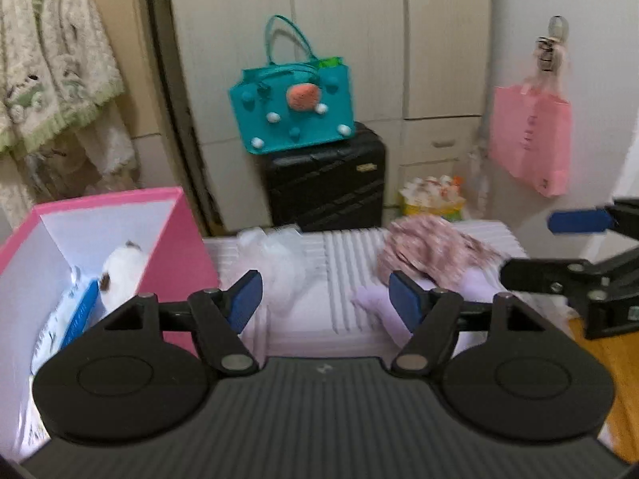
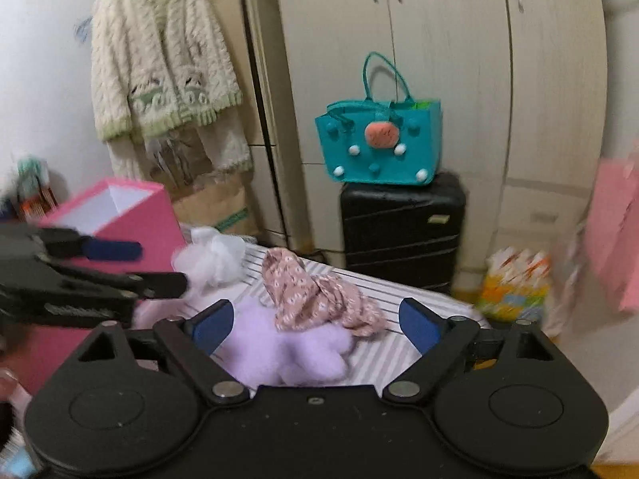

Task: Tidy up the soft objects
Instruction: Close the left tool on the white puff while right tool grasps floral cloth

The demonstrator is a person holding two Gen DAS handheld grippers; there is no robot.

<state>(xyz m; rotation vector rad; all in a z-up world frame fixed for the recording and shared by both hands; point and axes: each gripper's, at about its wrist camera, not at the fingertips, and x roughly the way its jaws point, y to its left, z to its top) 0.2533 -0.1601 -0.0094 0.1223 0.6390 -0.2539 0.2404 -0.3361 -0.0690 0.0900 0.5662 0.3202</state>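
No writing can be read anywhere: the small plate on the black suitcase (image 2: 402,231) and the marks on the hanging pink bag (image 1: 529,139) are too blurred to make out. The soft things lie on a white ribbed surface (image 1: 347,279). In the right wrist view the right gripper (image 2: 315,323) stands with its jaws wide apart and empty; the lilac plush toy (image 2: 287,355) lies between and just below the two blue pads, touching neither, and the pink flowered cloth (image 2: 319,295) lies partly over its far edge. A white fluffy puff (image 2: 211,255) sits farther back to the left, near the pink box (image 2: 131,215). In the left wrist view the left gripper (image 1: 325,299) is also open and holds nothing; beyond its gap is bare ribbed surface, with the white puff (image 1: 275,263) just past its left pad and the lilac toy (image 1: 383,307) by its right pad. The pink box (image 1: 175,239) stands to the left, open, with a white stuffed animal (image 1: 120,275) and a blue-and-white item inside. A teal bag (image 2: 379,139) rests on the suitcase.
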